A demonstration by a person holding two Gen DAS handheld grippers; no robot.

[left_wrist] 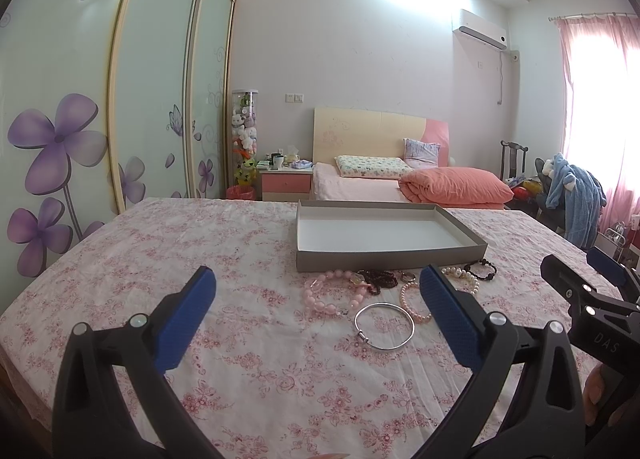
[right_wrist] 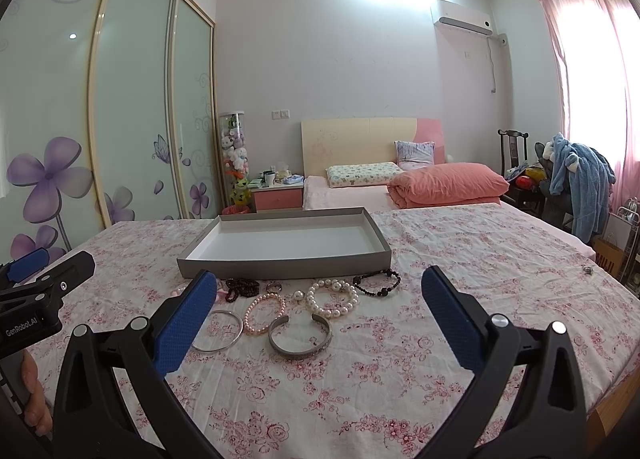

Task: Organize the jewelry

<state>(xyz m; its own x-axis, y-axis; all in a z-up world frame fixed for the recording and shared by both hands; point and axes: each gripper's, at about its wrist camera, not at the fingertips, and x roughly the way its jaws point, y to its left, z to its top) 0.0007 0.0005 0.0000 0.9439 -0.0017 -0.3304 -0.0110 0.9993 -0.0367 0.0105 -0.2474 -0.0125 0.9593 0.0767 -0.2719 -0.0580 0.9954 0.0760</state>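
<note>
A: Both grippers wide open, nothing held. Left gripper [left_wrist: 318, 315] up over the cloth [left_wrist: 240, 379], right gripper [right_wrist: 320, 317] too.

B: And the jewelry?

A: All on the cloth, just in front of the box [right_wrist: 280, 263]. Nothing in the box yet. Thin silver bangle [left_wrist: 384, 326] nearest the left gripper. Wide open cuff [right_wrist: 300, 337] nearest the right. Pink pearl bracelet [right_wrist: 265, 314] between them, then white pearl bracelet [right_wrist: 332, 299], black bead bracelet [right_wrist: 378, 283], dark red beads [right_wrist: 241, 287], small ring [right_wrist: 274, 287]. Big pink bead bracelet [left_wrist: 334, 295] off to the left side.

B: So what could go wrong?

A: Lots. Very close together, some touching. Easy to pinch two at once, or drag a neighbor along.

B: The bangle?

A: Flat and thin on soft cloth. Could slip out of the pads, or get cloth pinched with it. Then a tug pulls the cloth and shifts everything.

B: The beads?

A: Floppy. Could hang down and catch on the box wall, then fall outside. Could tangle with the dark red beads too.

B: The ring?

A: Tiny. Hard to grab, easy to flick away into the folds.

B: Anything else?

A: Grippers near each other. Could bump if both go for the middle. Light box, too, probably easy to push away.
</note>
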